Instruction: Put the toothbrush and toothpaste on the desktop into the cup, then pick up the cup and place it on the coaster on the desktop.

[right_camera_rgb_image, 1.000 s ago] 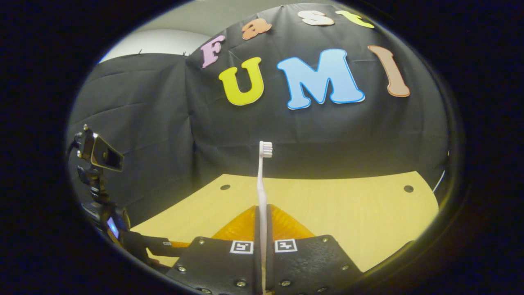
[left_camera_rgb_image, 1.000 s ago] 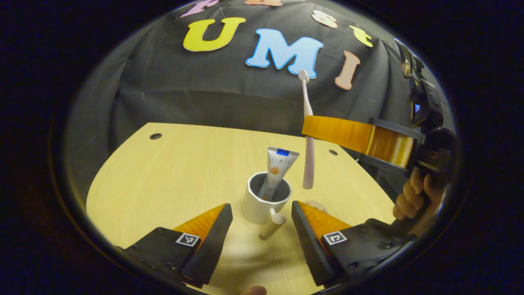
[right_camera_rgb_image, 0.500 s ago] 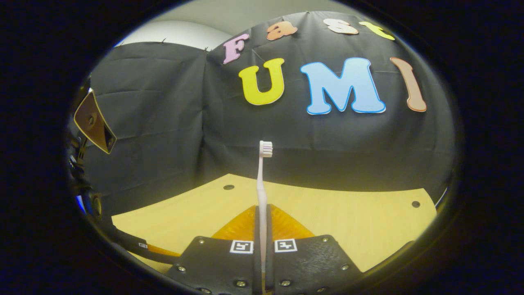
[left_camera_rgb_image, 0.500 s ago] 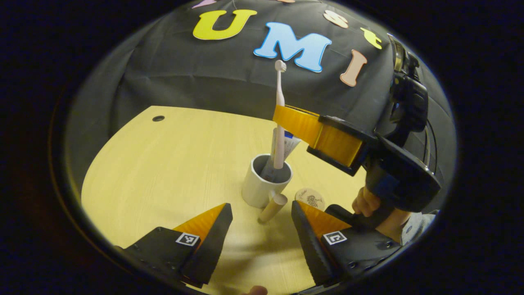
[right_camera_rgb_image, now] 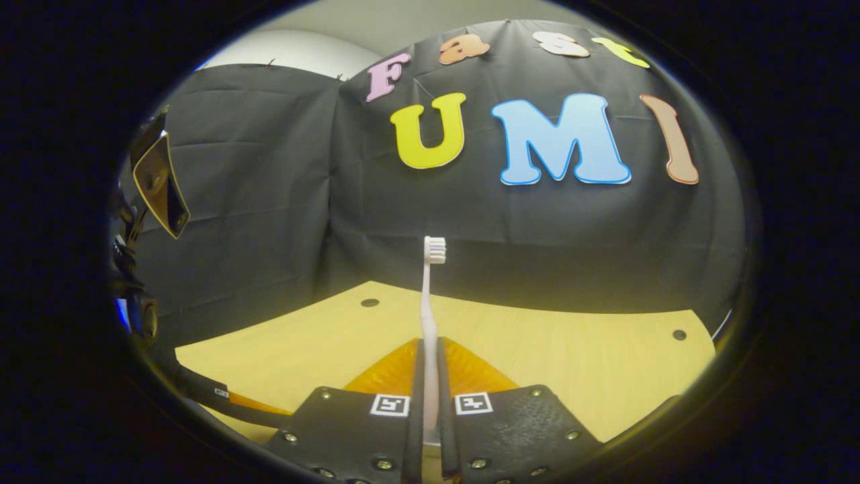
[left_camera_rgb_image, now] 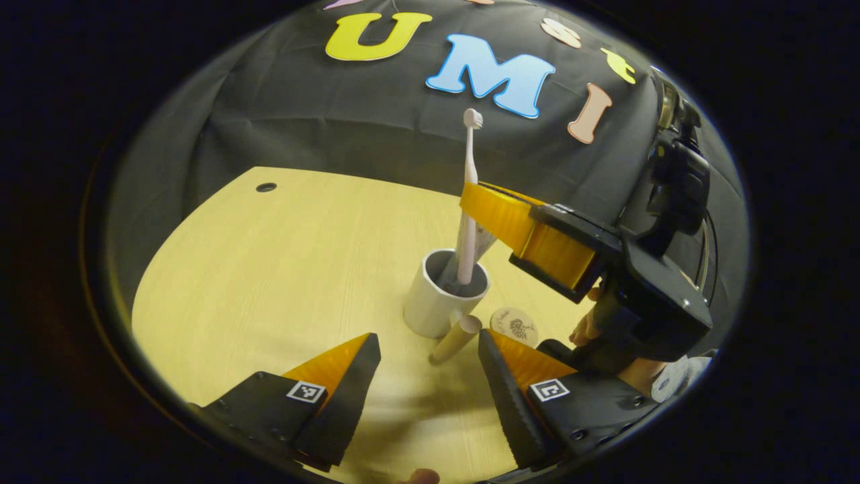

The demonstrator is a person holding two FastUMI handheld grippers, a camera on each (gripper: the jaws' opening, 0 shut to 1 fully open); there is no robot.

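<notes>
The right tongs [right_camera_rgb_image: 430, 376] are clamped on the toothbrush [left_camera_rgb_image: 466, 202], which stands upright with its bristles on top. Seen from the left gripper view, the right tongs [left_camera_rgb_image: 470, 202] hold the brush over the white cup [left_camera_rgb_image: 443, 299], and the brush's lower end sits inside the cup's mouth. The toothpaste [left_camera_rgb_image: 485, 243] is already in the cup, its flat end peeking out just behind the tongs. The cup stands on the pale wooden desk [left_camera_rgb_image: 269, 269], its handle pointing toward the left tongs [left_camera_rgb_image: 426, 366]. Those tongs hang spread wide apart and hold nothing, near the handle but not touching it. The round coaster [left_camera_rgb_image: 514, 324] lies on the desk just beside the cup. A hand [left_camera_rgb_image: 591, 326] grips the right tool's handle.
</notes>
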